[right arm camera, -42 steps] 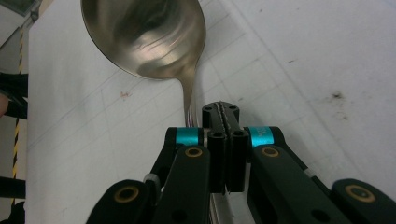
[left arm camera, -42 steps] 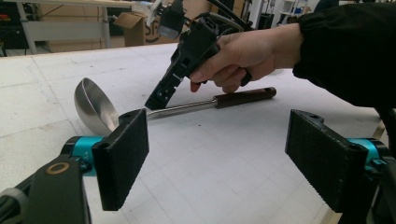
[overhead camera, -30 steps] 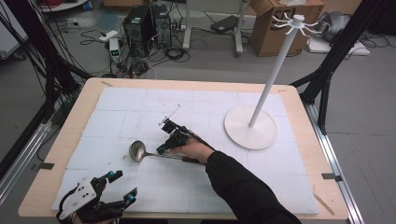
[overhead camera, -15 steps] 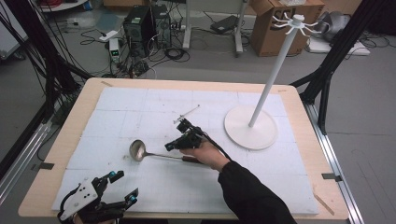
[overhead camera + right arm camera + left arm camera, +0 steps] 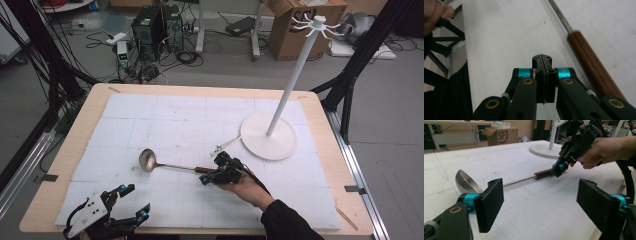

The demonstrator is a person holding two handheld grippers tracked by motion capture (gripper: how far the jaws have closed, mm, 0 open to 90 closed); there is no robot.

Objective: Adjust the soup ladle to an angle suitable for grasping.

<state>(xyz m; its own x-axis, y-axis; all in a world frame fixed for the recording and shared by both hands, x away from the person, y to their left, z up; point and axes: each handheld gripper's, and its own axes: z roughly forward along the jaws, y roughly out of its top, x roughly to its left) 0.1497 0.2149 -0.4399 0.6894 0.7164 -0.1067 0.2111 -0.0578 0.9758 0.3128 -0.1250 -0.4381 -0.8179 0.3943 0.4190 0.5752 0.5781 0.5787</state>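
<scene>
White matting covers the counter (image 5: 320,107); a ladle (image 5: 170,165) lies mid-counter, its brown handle just beside the right tongs (image 5: 206,178), pressed together on nothing. Left tongs (image 5: 134,202) gape empty by the near edge.

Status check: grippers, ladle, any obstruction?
Left gripper open, idle. Right gripper shut, empty, beside ladle handle end. Ladle flat on mat. White stand nearby, not blocking.

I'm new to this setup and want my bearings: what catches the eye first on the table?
A steel ladle with a brown wooden handle lies near the middle of the white mat. The right gripper, jaws shut and empty, sits beside the handle's end. A tall white stand with hooks on a round base rises at the right of the mat, and the left gripper waits open at the table's near left edge.
</scene>
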